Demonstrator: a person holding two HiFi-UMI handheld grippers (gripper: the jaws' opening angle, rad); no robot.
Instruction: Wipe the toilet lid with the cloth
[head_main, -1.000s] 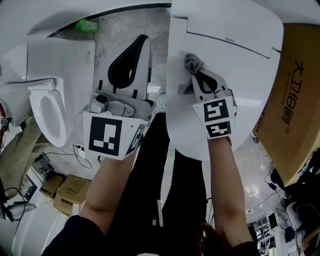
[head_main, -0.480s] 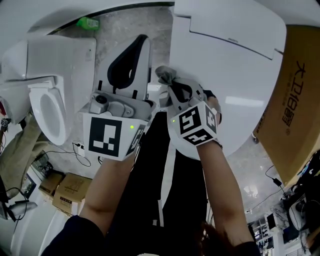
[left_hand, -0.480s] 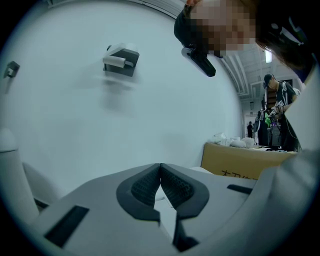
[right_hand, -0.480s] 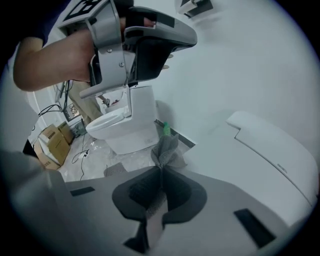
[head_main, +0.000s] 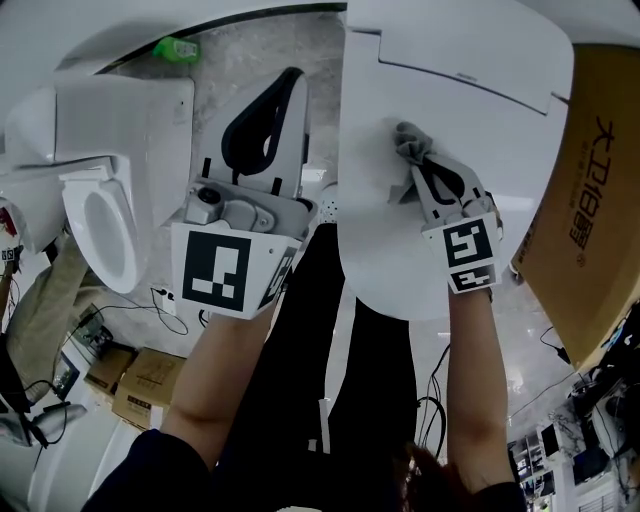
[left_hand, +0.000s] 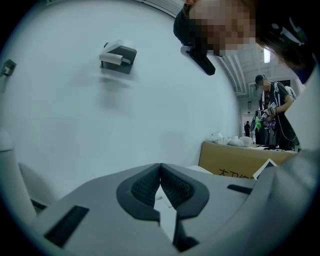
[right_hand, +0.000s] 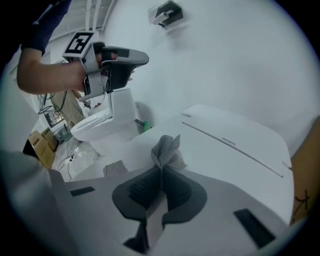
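Note:
The white toilet lid (head_main: 395, 250) fills the middle right of the head view. A crumpled grey cloth (head_main: 408, 140) lies pressed on its upper part, and my right gripper (head_main: 416, 162) is shut on it. In the right gripper view the cloth (right_hand: 167, 149) sticks out in front of the right gripper (right_hand: 161, 169) over the lid (right_hand: 230, 142). My left gripper (head_main: 287, 82) is held up to the left of the lid, above the floor, off the lid. In its own view the left gripper (left_hand: 160, 169) is shut on nothing and faces a white wall.
A second toilet (head_main: 95, 215) with a bare seat stands at the left. A large cardboard box (head_main: 590, 200) stands against the lid's right side. A green object (head_main: 175, 47) lies on the floor behind. Small boxes (head_main: 140, 385) and cables lie at the lower left.
My right gripper swept the cloth to the lid's left edge half a second ago, then back right onto the lid's upper middle. The left gripper has stayed in place.

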